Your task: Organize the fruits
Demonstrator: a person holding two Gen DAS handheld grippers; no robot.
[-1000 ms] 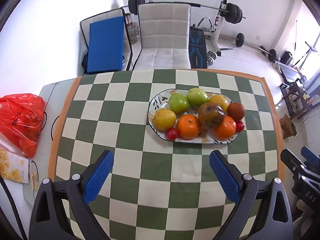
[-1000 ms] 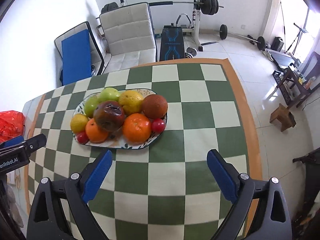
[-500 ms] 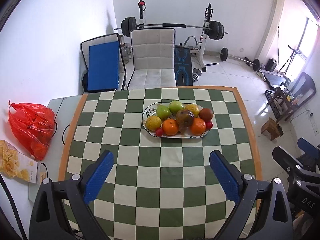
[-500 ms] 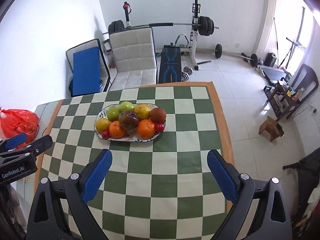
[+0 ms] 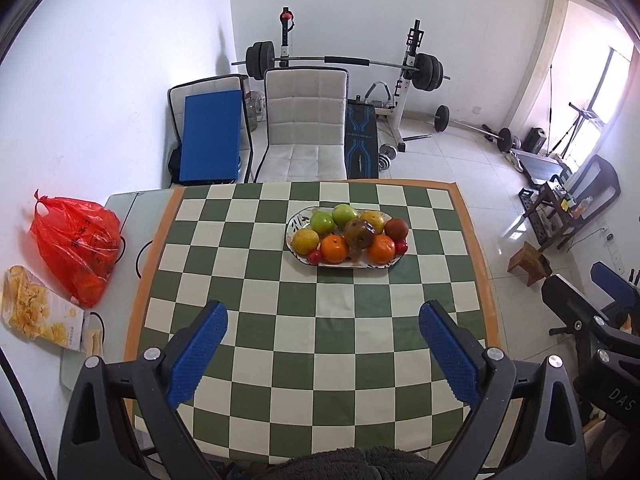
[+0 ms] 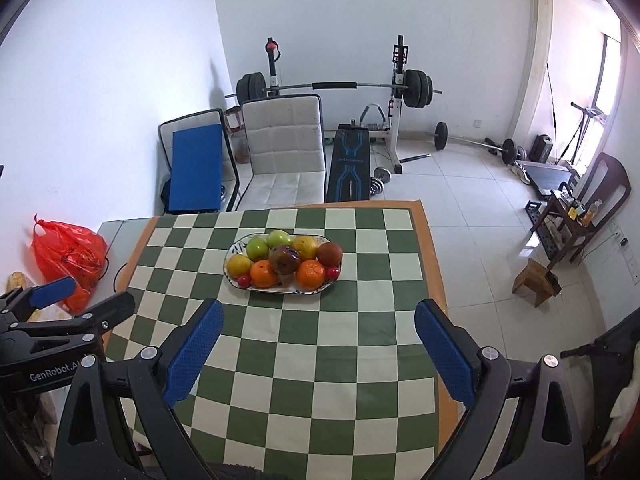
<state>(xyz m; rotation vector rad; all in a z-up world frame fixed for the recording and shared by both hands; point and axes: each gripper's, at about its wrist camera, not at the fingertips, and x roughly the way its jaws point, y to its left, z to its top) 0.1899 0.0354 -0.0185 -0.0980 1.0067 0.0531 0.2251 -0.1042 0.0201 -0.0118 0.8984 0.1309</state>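
The plate [image 5: 298, 224] of fruit is sitting on the far half of the checkered counter [image 5: 320, 340], its long axis running left to right across both views. On it, two green apples [image 5: 334, 216] are lying at the far side, a bruised brown apple [image 5: 359, 233] is resting in the middle of the pile, two oranges [image 5: 334, 249] are lying at the near rim, and a yellow fruit [image 5: 305, 241] is closing the plate's left end. From the plate, both claws are lying toward the near edge of the counter, well apart from it and up in the air. The left claw [image 5: 322, 354] is facing the plate almost straight ahead, slightly right of its centreline, while from the right claw [image 6: 318, 354] the plate is lying ahead and a little to the left. Both claws are spread wide and carrying nothing. Neither looks clearly nearer; my guess is that the right claw suits the plate's right end and the left claw its left end. Left of the plate, off the cloth, a red bag [image 5: 78, 246] is slumping.
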